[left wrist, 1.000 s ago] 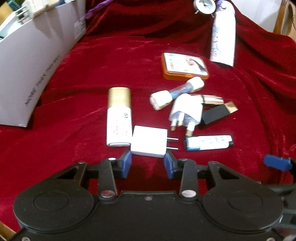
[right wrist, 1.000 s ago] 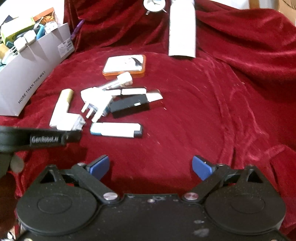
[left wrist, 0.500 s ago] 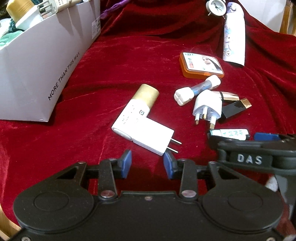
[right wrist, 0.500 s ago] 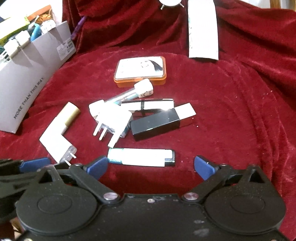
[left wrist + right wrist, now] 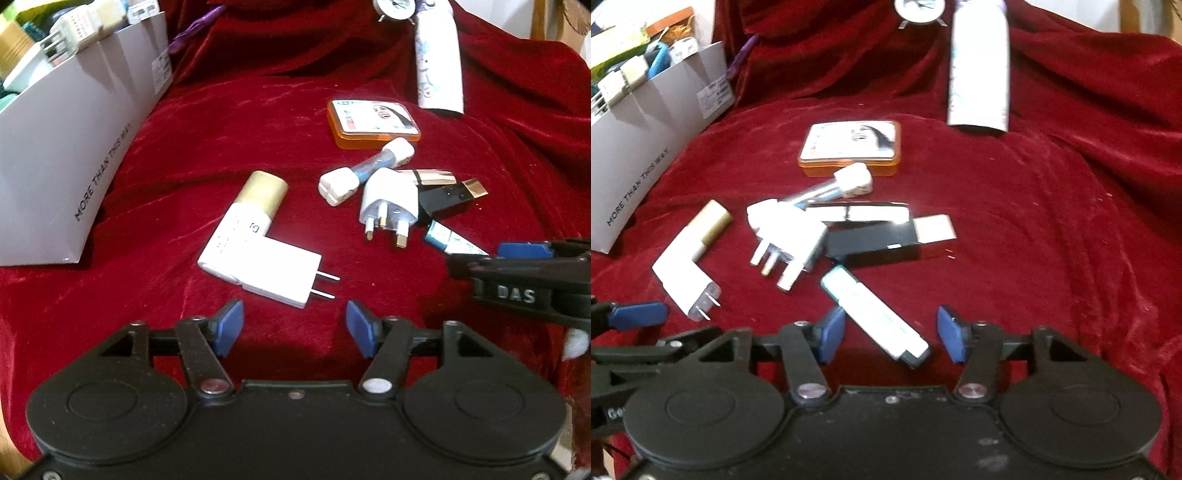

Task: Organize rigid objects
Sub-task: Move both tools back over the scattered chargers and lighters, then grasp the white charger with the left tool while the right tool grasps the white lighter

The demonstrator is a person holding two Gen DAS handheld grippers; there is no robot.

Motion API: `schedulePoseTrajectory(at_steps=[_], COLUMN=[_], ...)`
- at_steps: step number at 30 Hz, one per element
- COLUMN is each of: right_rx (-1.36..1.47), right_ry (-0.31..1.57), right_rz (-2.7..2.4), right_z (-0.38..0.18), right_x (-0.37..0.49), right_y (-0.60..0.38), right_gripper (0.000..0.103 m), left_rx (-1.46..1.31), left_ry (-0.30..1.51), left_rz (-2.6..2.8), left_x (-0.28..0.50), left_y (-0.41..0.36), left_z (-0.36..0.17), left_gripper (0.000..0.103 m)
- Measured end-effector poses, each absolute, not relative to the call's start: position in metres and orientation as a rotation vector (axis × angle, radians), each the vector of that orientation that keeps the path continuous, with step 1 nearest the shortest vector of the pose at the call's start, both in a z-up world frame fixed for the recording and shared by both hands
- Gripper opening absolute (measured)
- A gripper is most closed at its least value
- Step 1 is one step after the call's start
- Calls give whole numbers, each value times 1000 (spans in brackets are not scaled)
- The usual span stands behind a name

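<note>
Landmark: three-pin plug (image 5: 790, 240), white, prongs toward the camera.
Box (image 5: 646, 125): grey, filled, far left of the plug at the edge of the red cloth (image 5: 1052, 240).
Charger (image 5: 273, 269): white, two-prong, left of the plug, butted against a gold-capped tube (image 5: 251, 206); left gripper (image 5: 293, 326) just short of it, jaws just widened, nothing between them.
Lighter (image 5: 875, 314): white, teal-tipped, lying slantwise just right of the plug; right gripper (image 5: 890, 334) has just narrowed around it; contact unclear.
Open room: bare cloth right of the plug.

Soft indoor light is falling evenly; the right view is blurring (edges bowing), glare flashing off the shiny case (image 5: 875, 212).
</note>
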State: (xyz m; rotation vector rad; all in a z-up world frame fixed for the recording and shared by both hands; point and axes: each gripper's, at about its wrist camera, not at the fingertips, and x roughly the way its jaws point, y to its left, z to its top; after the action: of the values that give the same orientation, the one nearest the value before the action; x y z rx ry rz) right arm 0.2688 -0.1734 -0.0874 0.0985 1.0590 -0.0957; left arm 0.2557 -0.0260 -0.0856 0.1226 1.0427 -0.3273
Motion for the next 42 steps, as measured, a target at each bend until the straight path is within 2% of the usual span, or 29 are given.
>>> schedulePoseTrajectory(at_steps=[5, 13, 17, 23, 25, 30, 34, 38, 42], right_rx=[125, 162, 171, 185, 195, 206, 213, 232, 235], right_ry=[1069, 1080, 1079, 1079, 1078, 1065, 1044, 1040, 1034], right_rz=[-128, -144, -139, -137, -144, -186, -220, -223, -207], right_z=[-87, -87, -88, -88, -87, -82, -76, -76, -75], right_x=[256, 242, 242, 240, 240, 233, 229, 228, 226], right_y=[-191, -204, -205, -207, -210, -223, -234, -238, -236], right_gripper=[55, 66, 70, 73, 77, 77, 78, 79, 80], left_rx=[162, 237, 245, 250, 252, 274, 298, 398, 437], left_ry=[1018, 991, 971, 982, 995, 996, 908, 812, 834], left_rz=[-375, -451, -502, -570, -610, -708, -793, -710, -706], left_x=[259, 266, 268, 265, 259, 241, 225, 227, 245], left_y=[-32, -37, -38, -49, -55, -68, -72, -74, -71], left_z=[-85, -88, -86, -85, -85, -81, -66, -59, -68], left_gripper=[60, 63, 74, 74, 74, 74, 75, 83, 87])
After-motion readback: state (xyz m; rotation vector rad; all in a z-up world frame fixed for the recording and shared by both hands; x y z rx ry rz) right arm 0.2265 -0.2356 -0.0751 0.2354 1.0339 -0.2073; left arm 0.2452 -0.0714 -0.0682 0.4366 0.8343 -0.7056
